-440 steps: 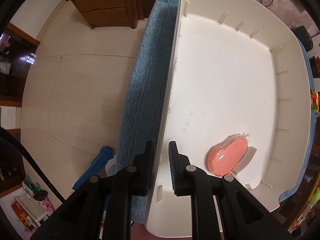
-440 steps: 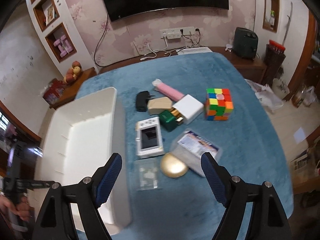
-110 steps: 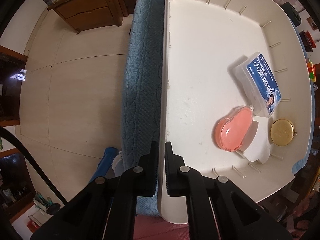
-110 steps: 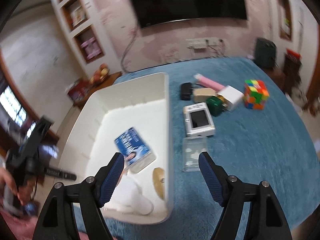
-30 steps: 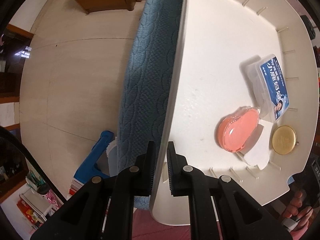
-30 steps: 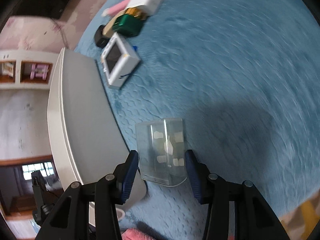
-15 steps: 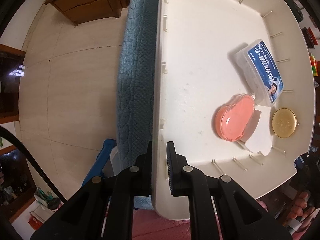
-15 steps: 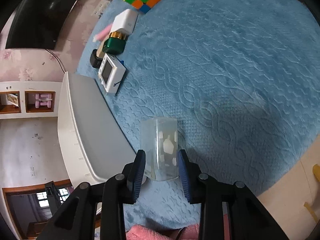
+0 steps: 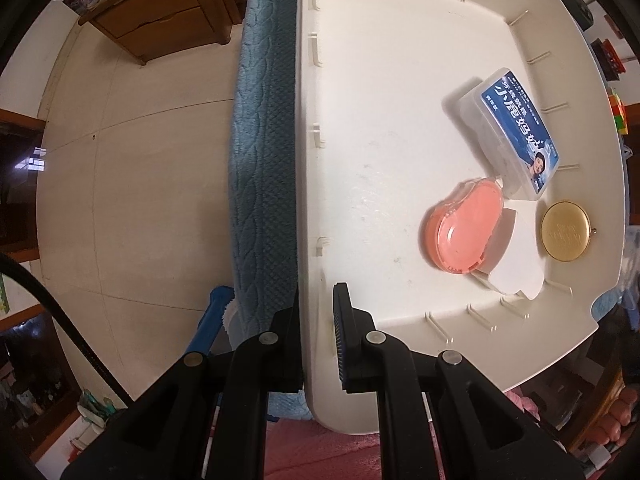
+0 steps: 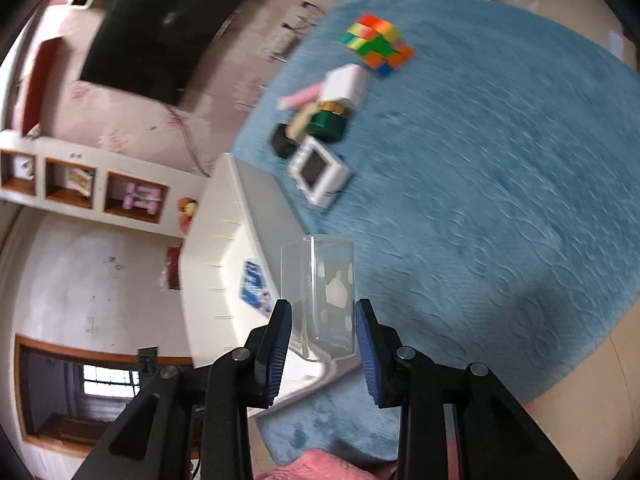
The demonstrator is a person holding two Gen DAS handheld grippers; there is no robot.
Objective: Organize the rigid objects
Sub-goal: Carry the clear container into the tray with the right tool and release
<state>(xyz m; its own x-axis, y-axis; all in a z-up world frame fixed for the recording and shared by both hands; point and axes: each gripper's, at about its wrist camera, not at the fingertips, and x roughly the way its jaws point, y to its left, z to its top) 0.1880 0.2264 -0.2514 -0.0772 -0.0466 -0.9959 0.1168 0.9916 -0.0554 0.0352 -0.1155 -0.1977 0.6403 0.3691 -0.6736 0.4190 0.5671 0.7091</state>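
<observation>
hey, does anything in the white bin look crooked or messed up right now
Nothing looks spilled or broken. In the bin, the pink case leans on a white piece instead of lying flat, and the blue-label box sits at a slant touching it. The gold compact lies flat.

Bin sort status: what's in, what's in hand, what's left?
Done: pink case, blue-labelled box, gold compact and a white piece lie in the white bin. In hand: right gripper holds the clear box off the cloth; left gripper clamps the bin wall. Left: cube, white device, green jar, others.
</observation>
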